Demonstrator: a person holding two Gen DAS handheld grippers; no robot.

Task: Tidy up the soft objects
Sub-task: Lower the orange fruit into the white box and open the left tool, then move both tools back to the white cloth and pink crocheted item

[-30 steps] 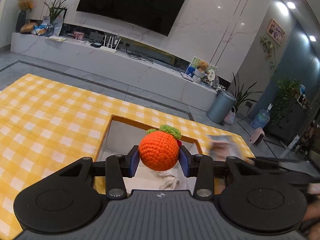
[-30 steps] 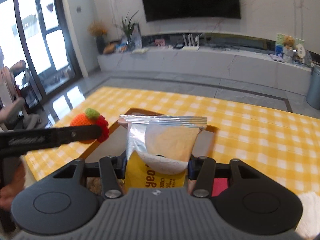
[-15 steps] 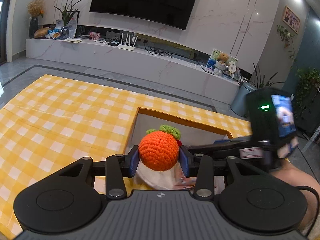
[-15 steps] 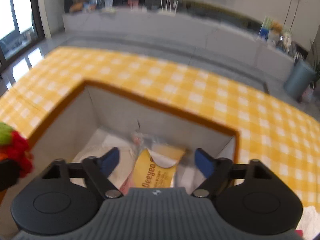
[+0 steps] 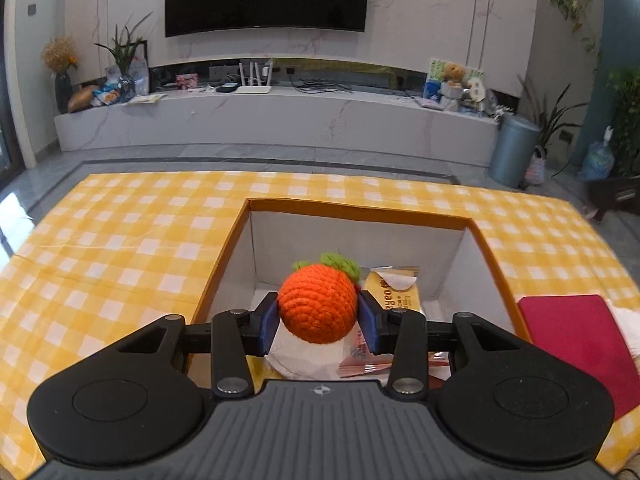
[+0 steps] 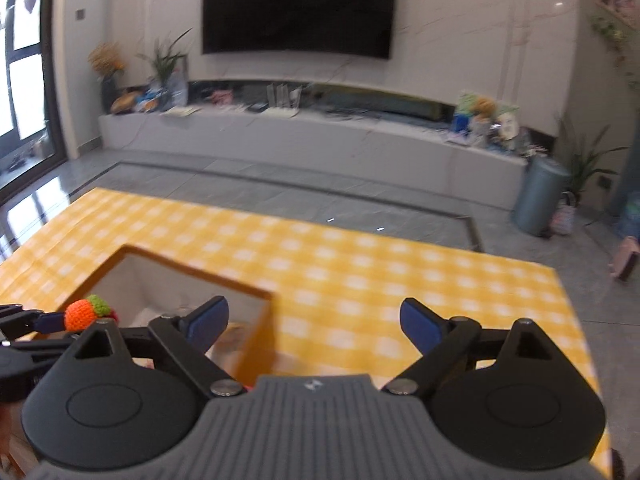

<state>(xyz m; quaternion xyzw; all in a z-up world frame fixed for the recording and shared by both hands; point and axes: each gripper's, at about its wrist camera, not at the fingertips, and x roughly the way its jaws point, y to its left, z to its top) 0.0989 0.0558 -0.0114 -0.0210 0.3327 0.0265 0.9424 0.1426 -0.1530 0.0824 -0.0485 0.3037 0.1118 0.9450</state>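
My left gripper (image 5: 319,322) tilts down over open box (image 5: 360,212), jaws opening, blue pads still touching crocheted orange (image 5: 318,302) held between them. Yellow snack packet (image 5: 394,292) lies inside box at 1 o'clock from orange. My right gripper (image 6: 314,320) angled down above checked tablecloth (image 6: 360,264), jaws opening wide, nothing between them. Red cloth (image 5: 576,344) beside box at 3 o'clock.

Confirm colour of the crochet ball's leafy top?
Green, on the orange crochet ball; clearest in the left wrist view.
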